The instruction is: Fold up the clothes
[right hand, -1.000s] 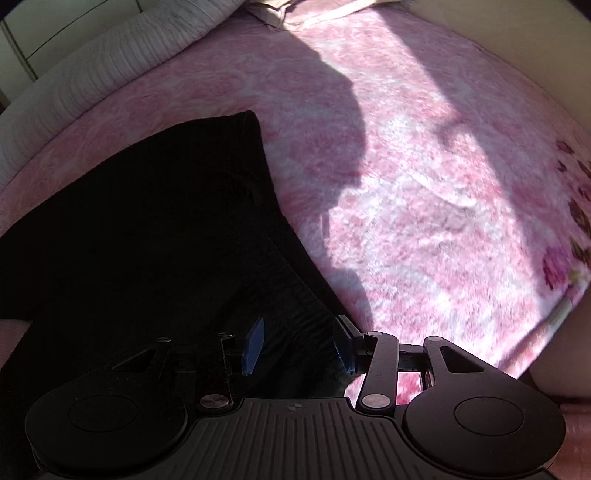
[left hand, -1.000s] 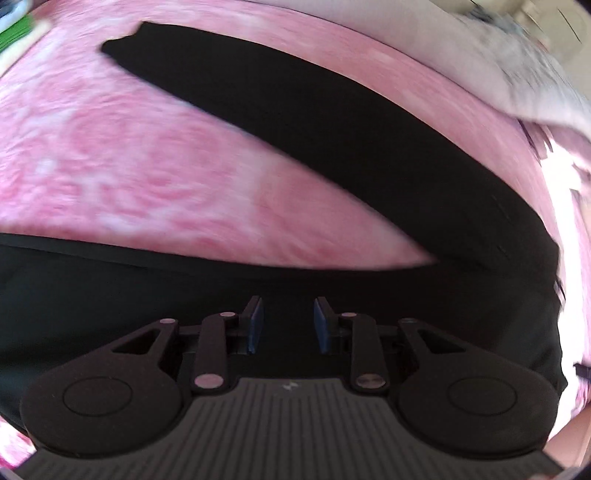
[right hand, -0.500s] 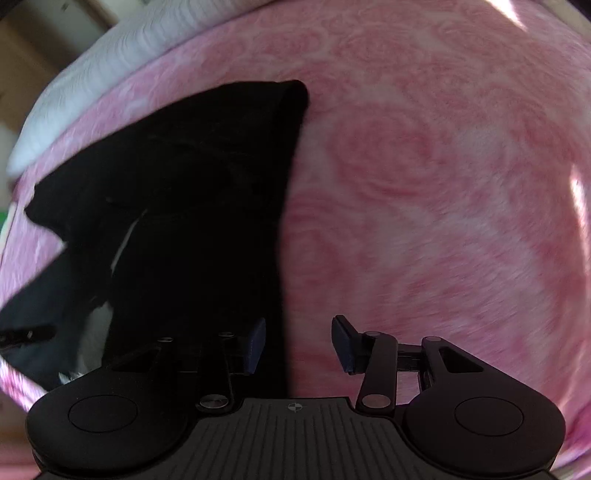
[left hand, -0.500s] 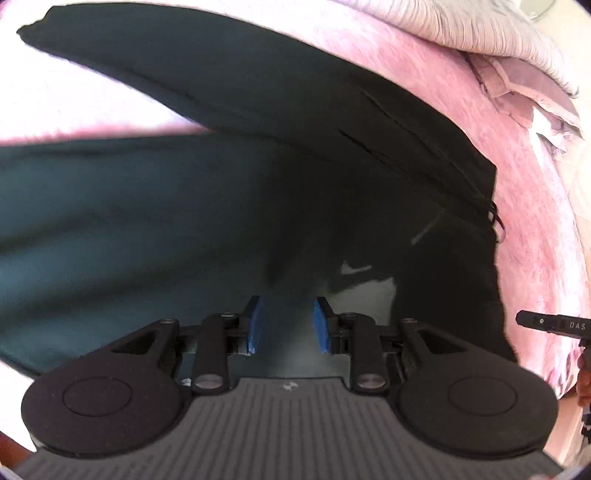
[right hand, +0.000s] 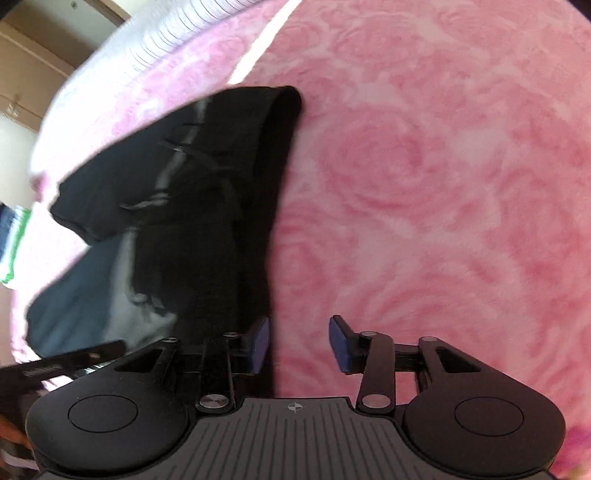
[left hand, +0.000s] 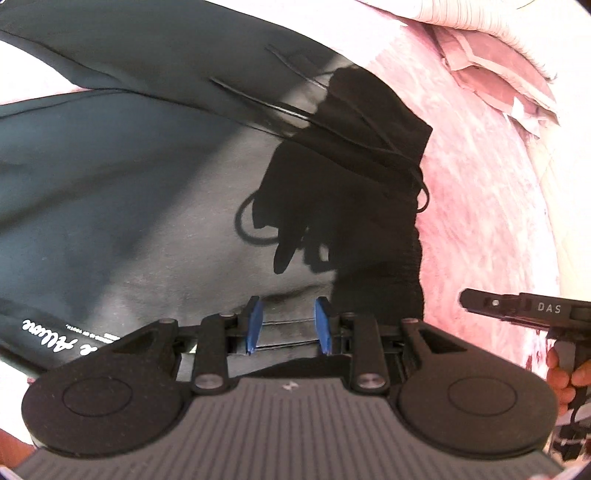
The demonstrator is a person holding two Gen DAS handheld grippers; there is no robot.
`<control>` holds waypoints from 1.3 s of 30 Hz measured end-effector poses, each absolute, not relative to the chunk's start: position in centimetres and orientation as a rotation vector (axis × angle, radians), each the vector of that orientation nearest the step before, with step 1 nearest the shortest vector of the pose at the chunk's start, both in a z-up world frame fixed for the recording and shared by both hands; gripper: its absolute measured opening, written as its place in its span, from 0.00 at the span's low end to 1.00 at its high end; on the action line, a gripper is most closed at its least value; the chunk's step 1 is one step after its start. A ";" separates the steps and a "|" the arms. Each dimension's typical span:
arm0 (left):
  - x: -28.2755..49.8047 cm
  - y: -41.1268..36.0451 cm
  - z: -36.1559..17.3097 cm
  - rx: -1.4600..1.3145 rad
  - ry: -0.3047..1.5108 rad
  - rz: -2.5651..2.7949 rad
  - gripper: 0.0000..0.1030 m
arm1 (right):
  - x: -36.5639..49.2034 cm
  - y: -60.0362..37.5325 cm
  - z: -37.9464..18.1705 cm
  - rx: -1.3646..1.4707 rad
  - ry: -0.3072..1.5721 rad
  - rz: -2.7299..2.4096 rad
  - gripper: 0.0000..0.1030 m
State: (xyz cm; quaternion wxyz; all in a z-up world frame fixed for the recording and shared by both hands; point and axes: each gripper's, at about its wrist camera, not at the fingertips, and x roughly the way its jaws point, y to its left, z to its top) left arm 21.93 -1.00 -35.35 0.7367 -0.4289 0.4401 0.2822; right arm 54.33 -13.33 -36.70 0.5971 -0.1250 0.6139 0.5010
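A black garment with thin drawstrings and white lettering lies spread on a pink rose-patterned bedspread. My left gripper hovers open low over its near part, blue pads apart with dark fabric showing in the gap. A shadow of a hand and tool falls on the cloth. In the right wrist view the same garment lies at left. My right gripper is open at its right edge, the left pad over black cloth and the right pad over the bedspread.
A person's hand holds the right gripper at the right edge. Striped white bedding and a crumpled pink cloth lie beyond the garment. A cupboard and a green-and-white item sit at the left.
My left gripper moved from over the pink bedspread to low over the garment. My right gripper swung to the garment's right edge. Both stayed open.
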 end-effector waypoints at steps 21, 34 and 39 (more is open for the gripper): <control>17.0 1.2 -36.0 -0.934 0.971 0.615 0.25 | 51.5 -14.4 -39.3 -0.183 1.468 1.098 0.00; 17.2 2.2 -36.3 -0.950 0.960 0.654 0.25 | 51.6 -9.8 -38.3 -0.290 1.337 1.186 0.24; 17.0 2.4 -36.2 -0.953 0.946 0.663 0.25 | 50.9 -8.3 -39.9 -0.252 1.304 1.261 0.25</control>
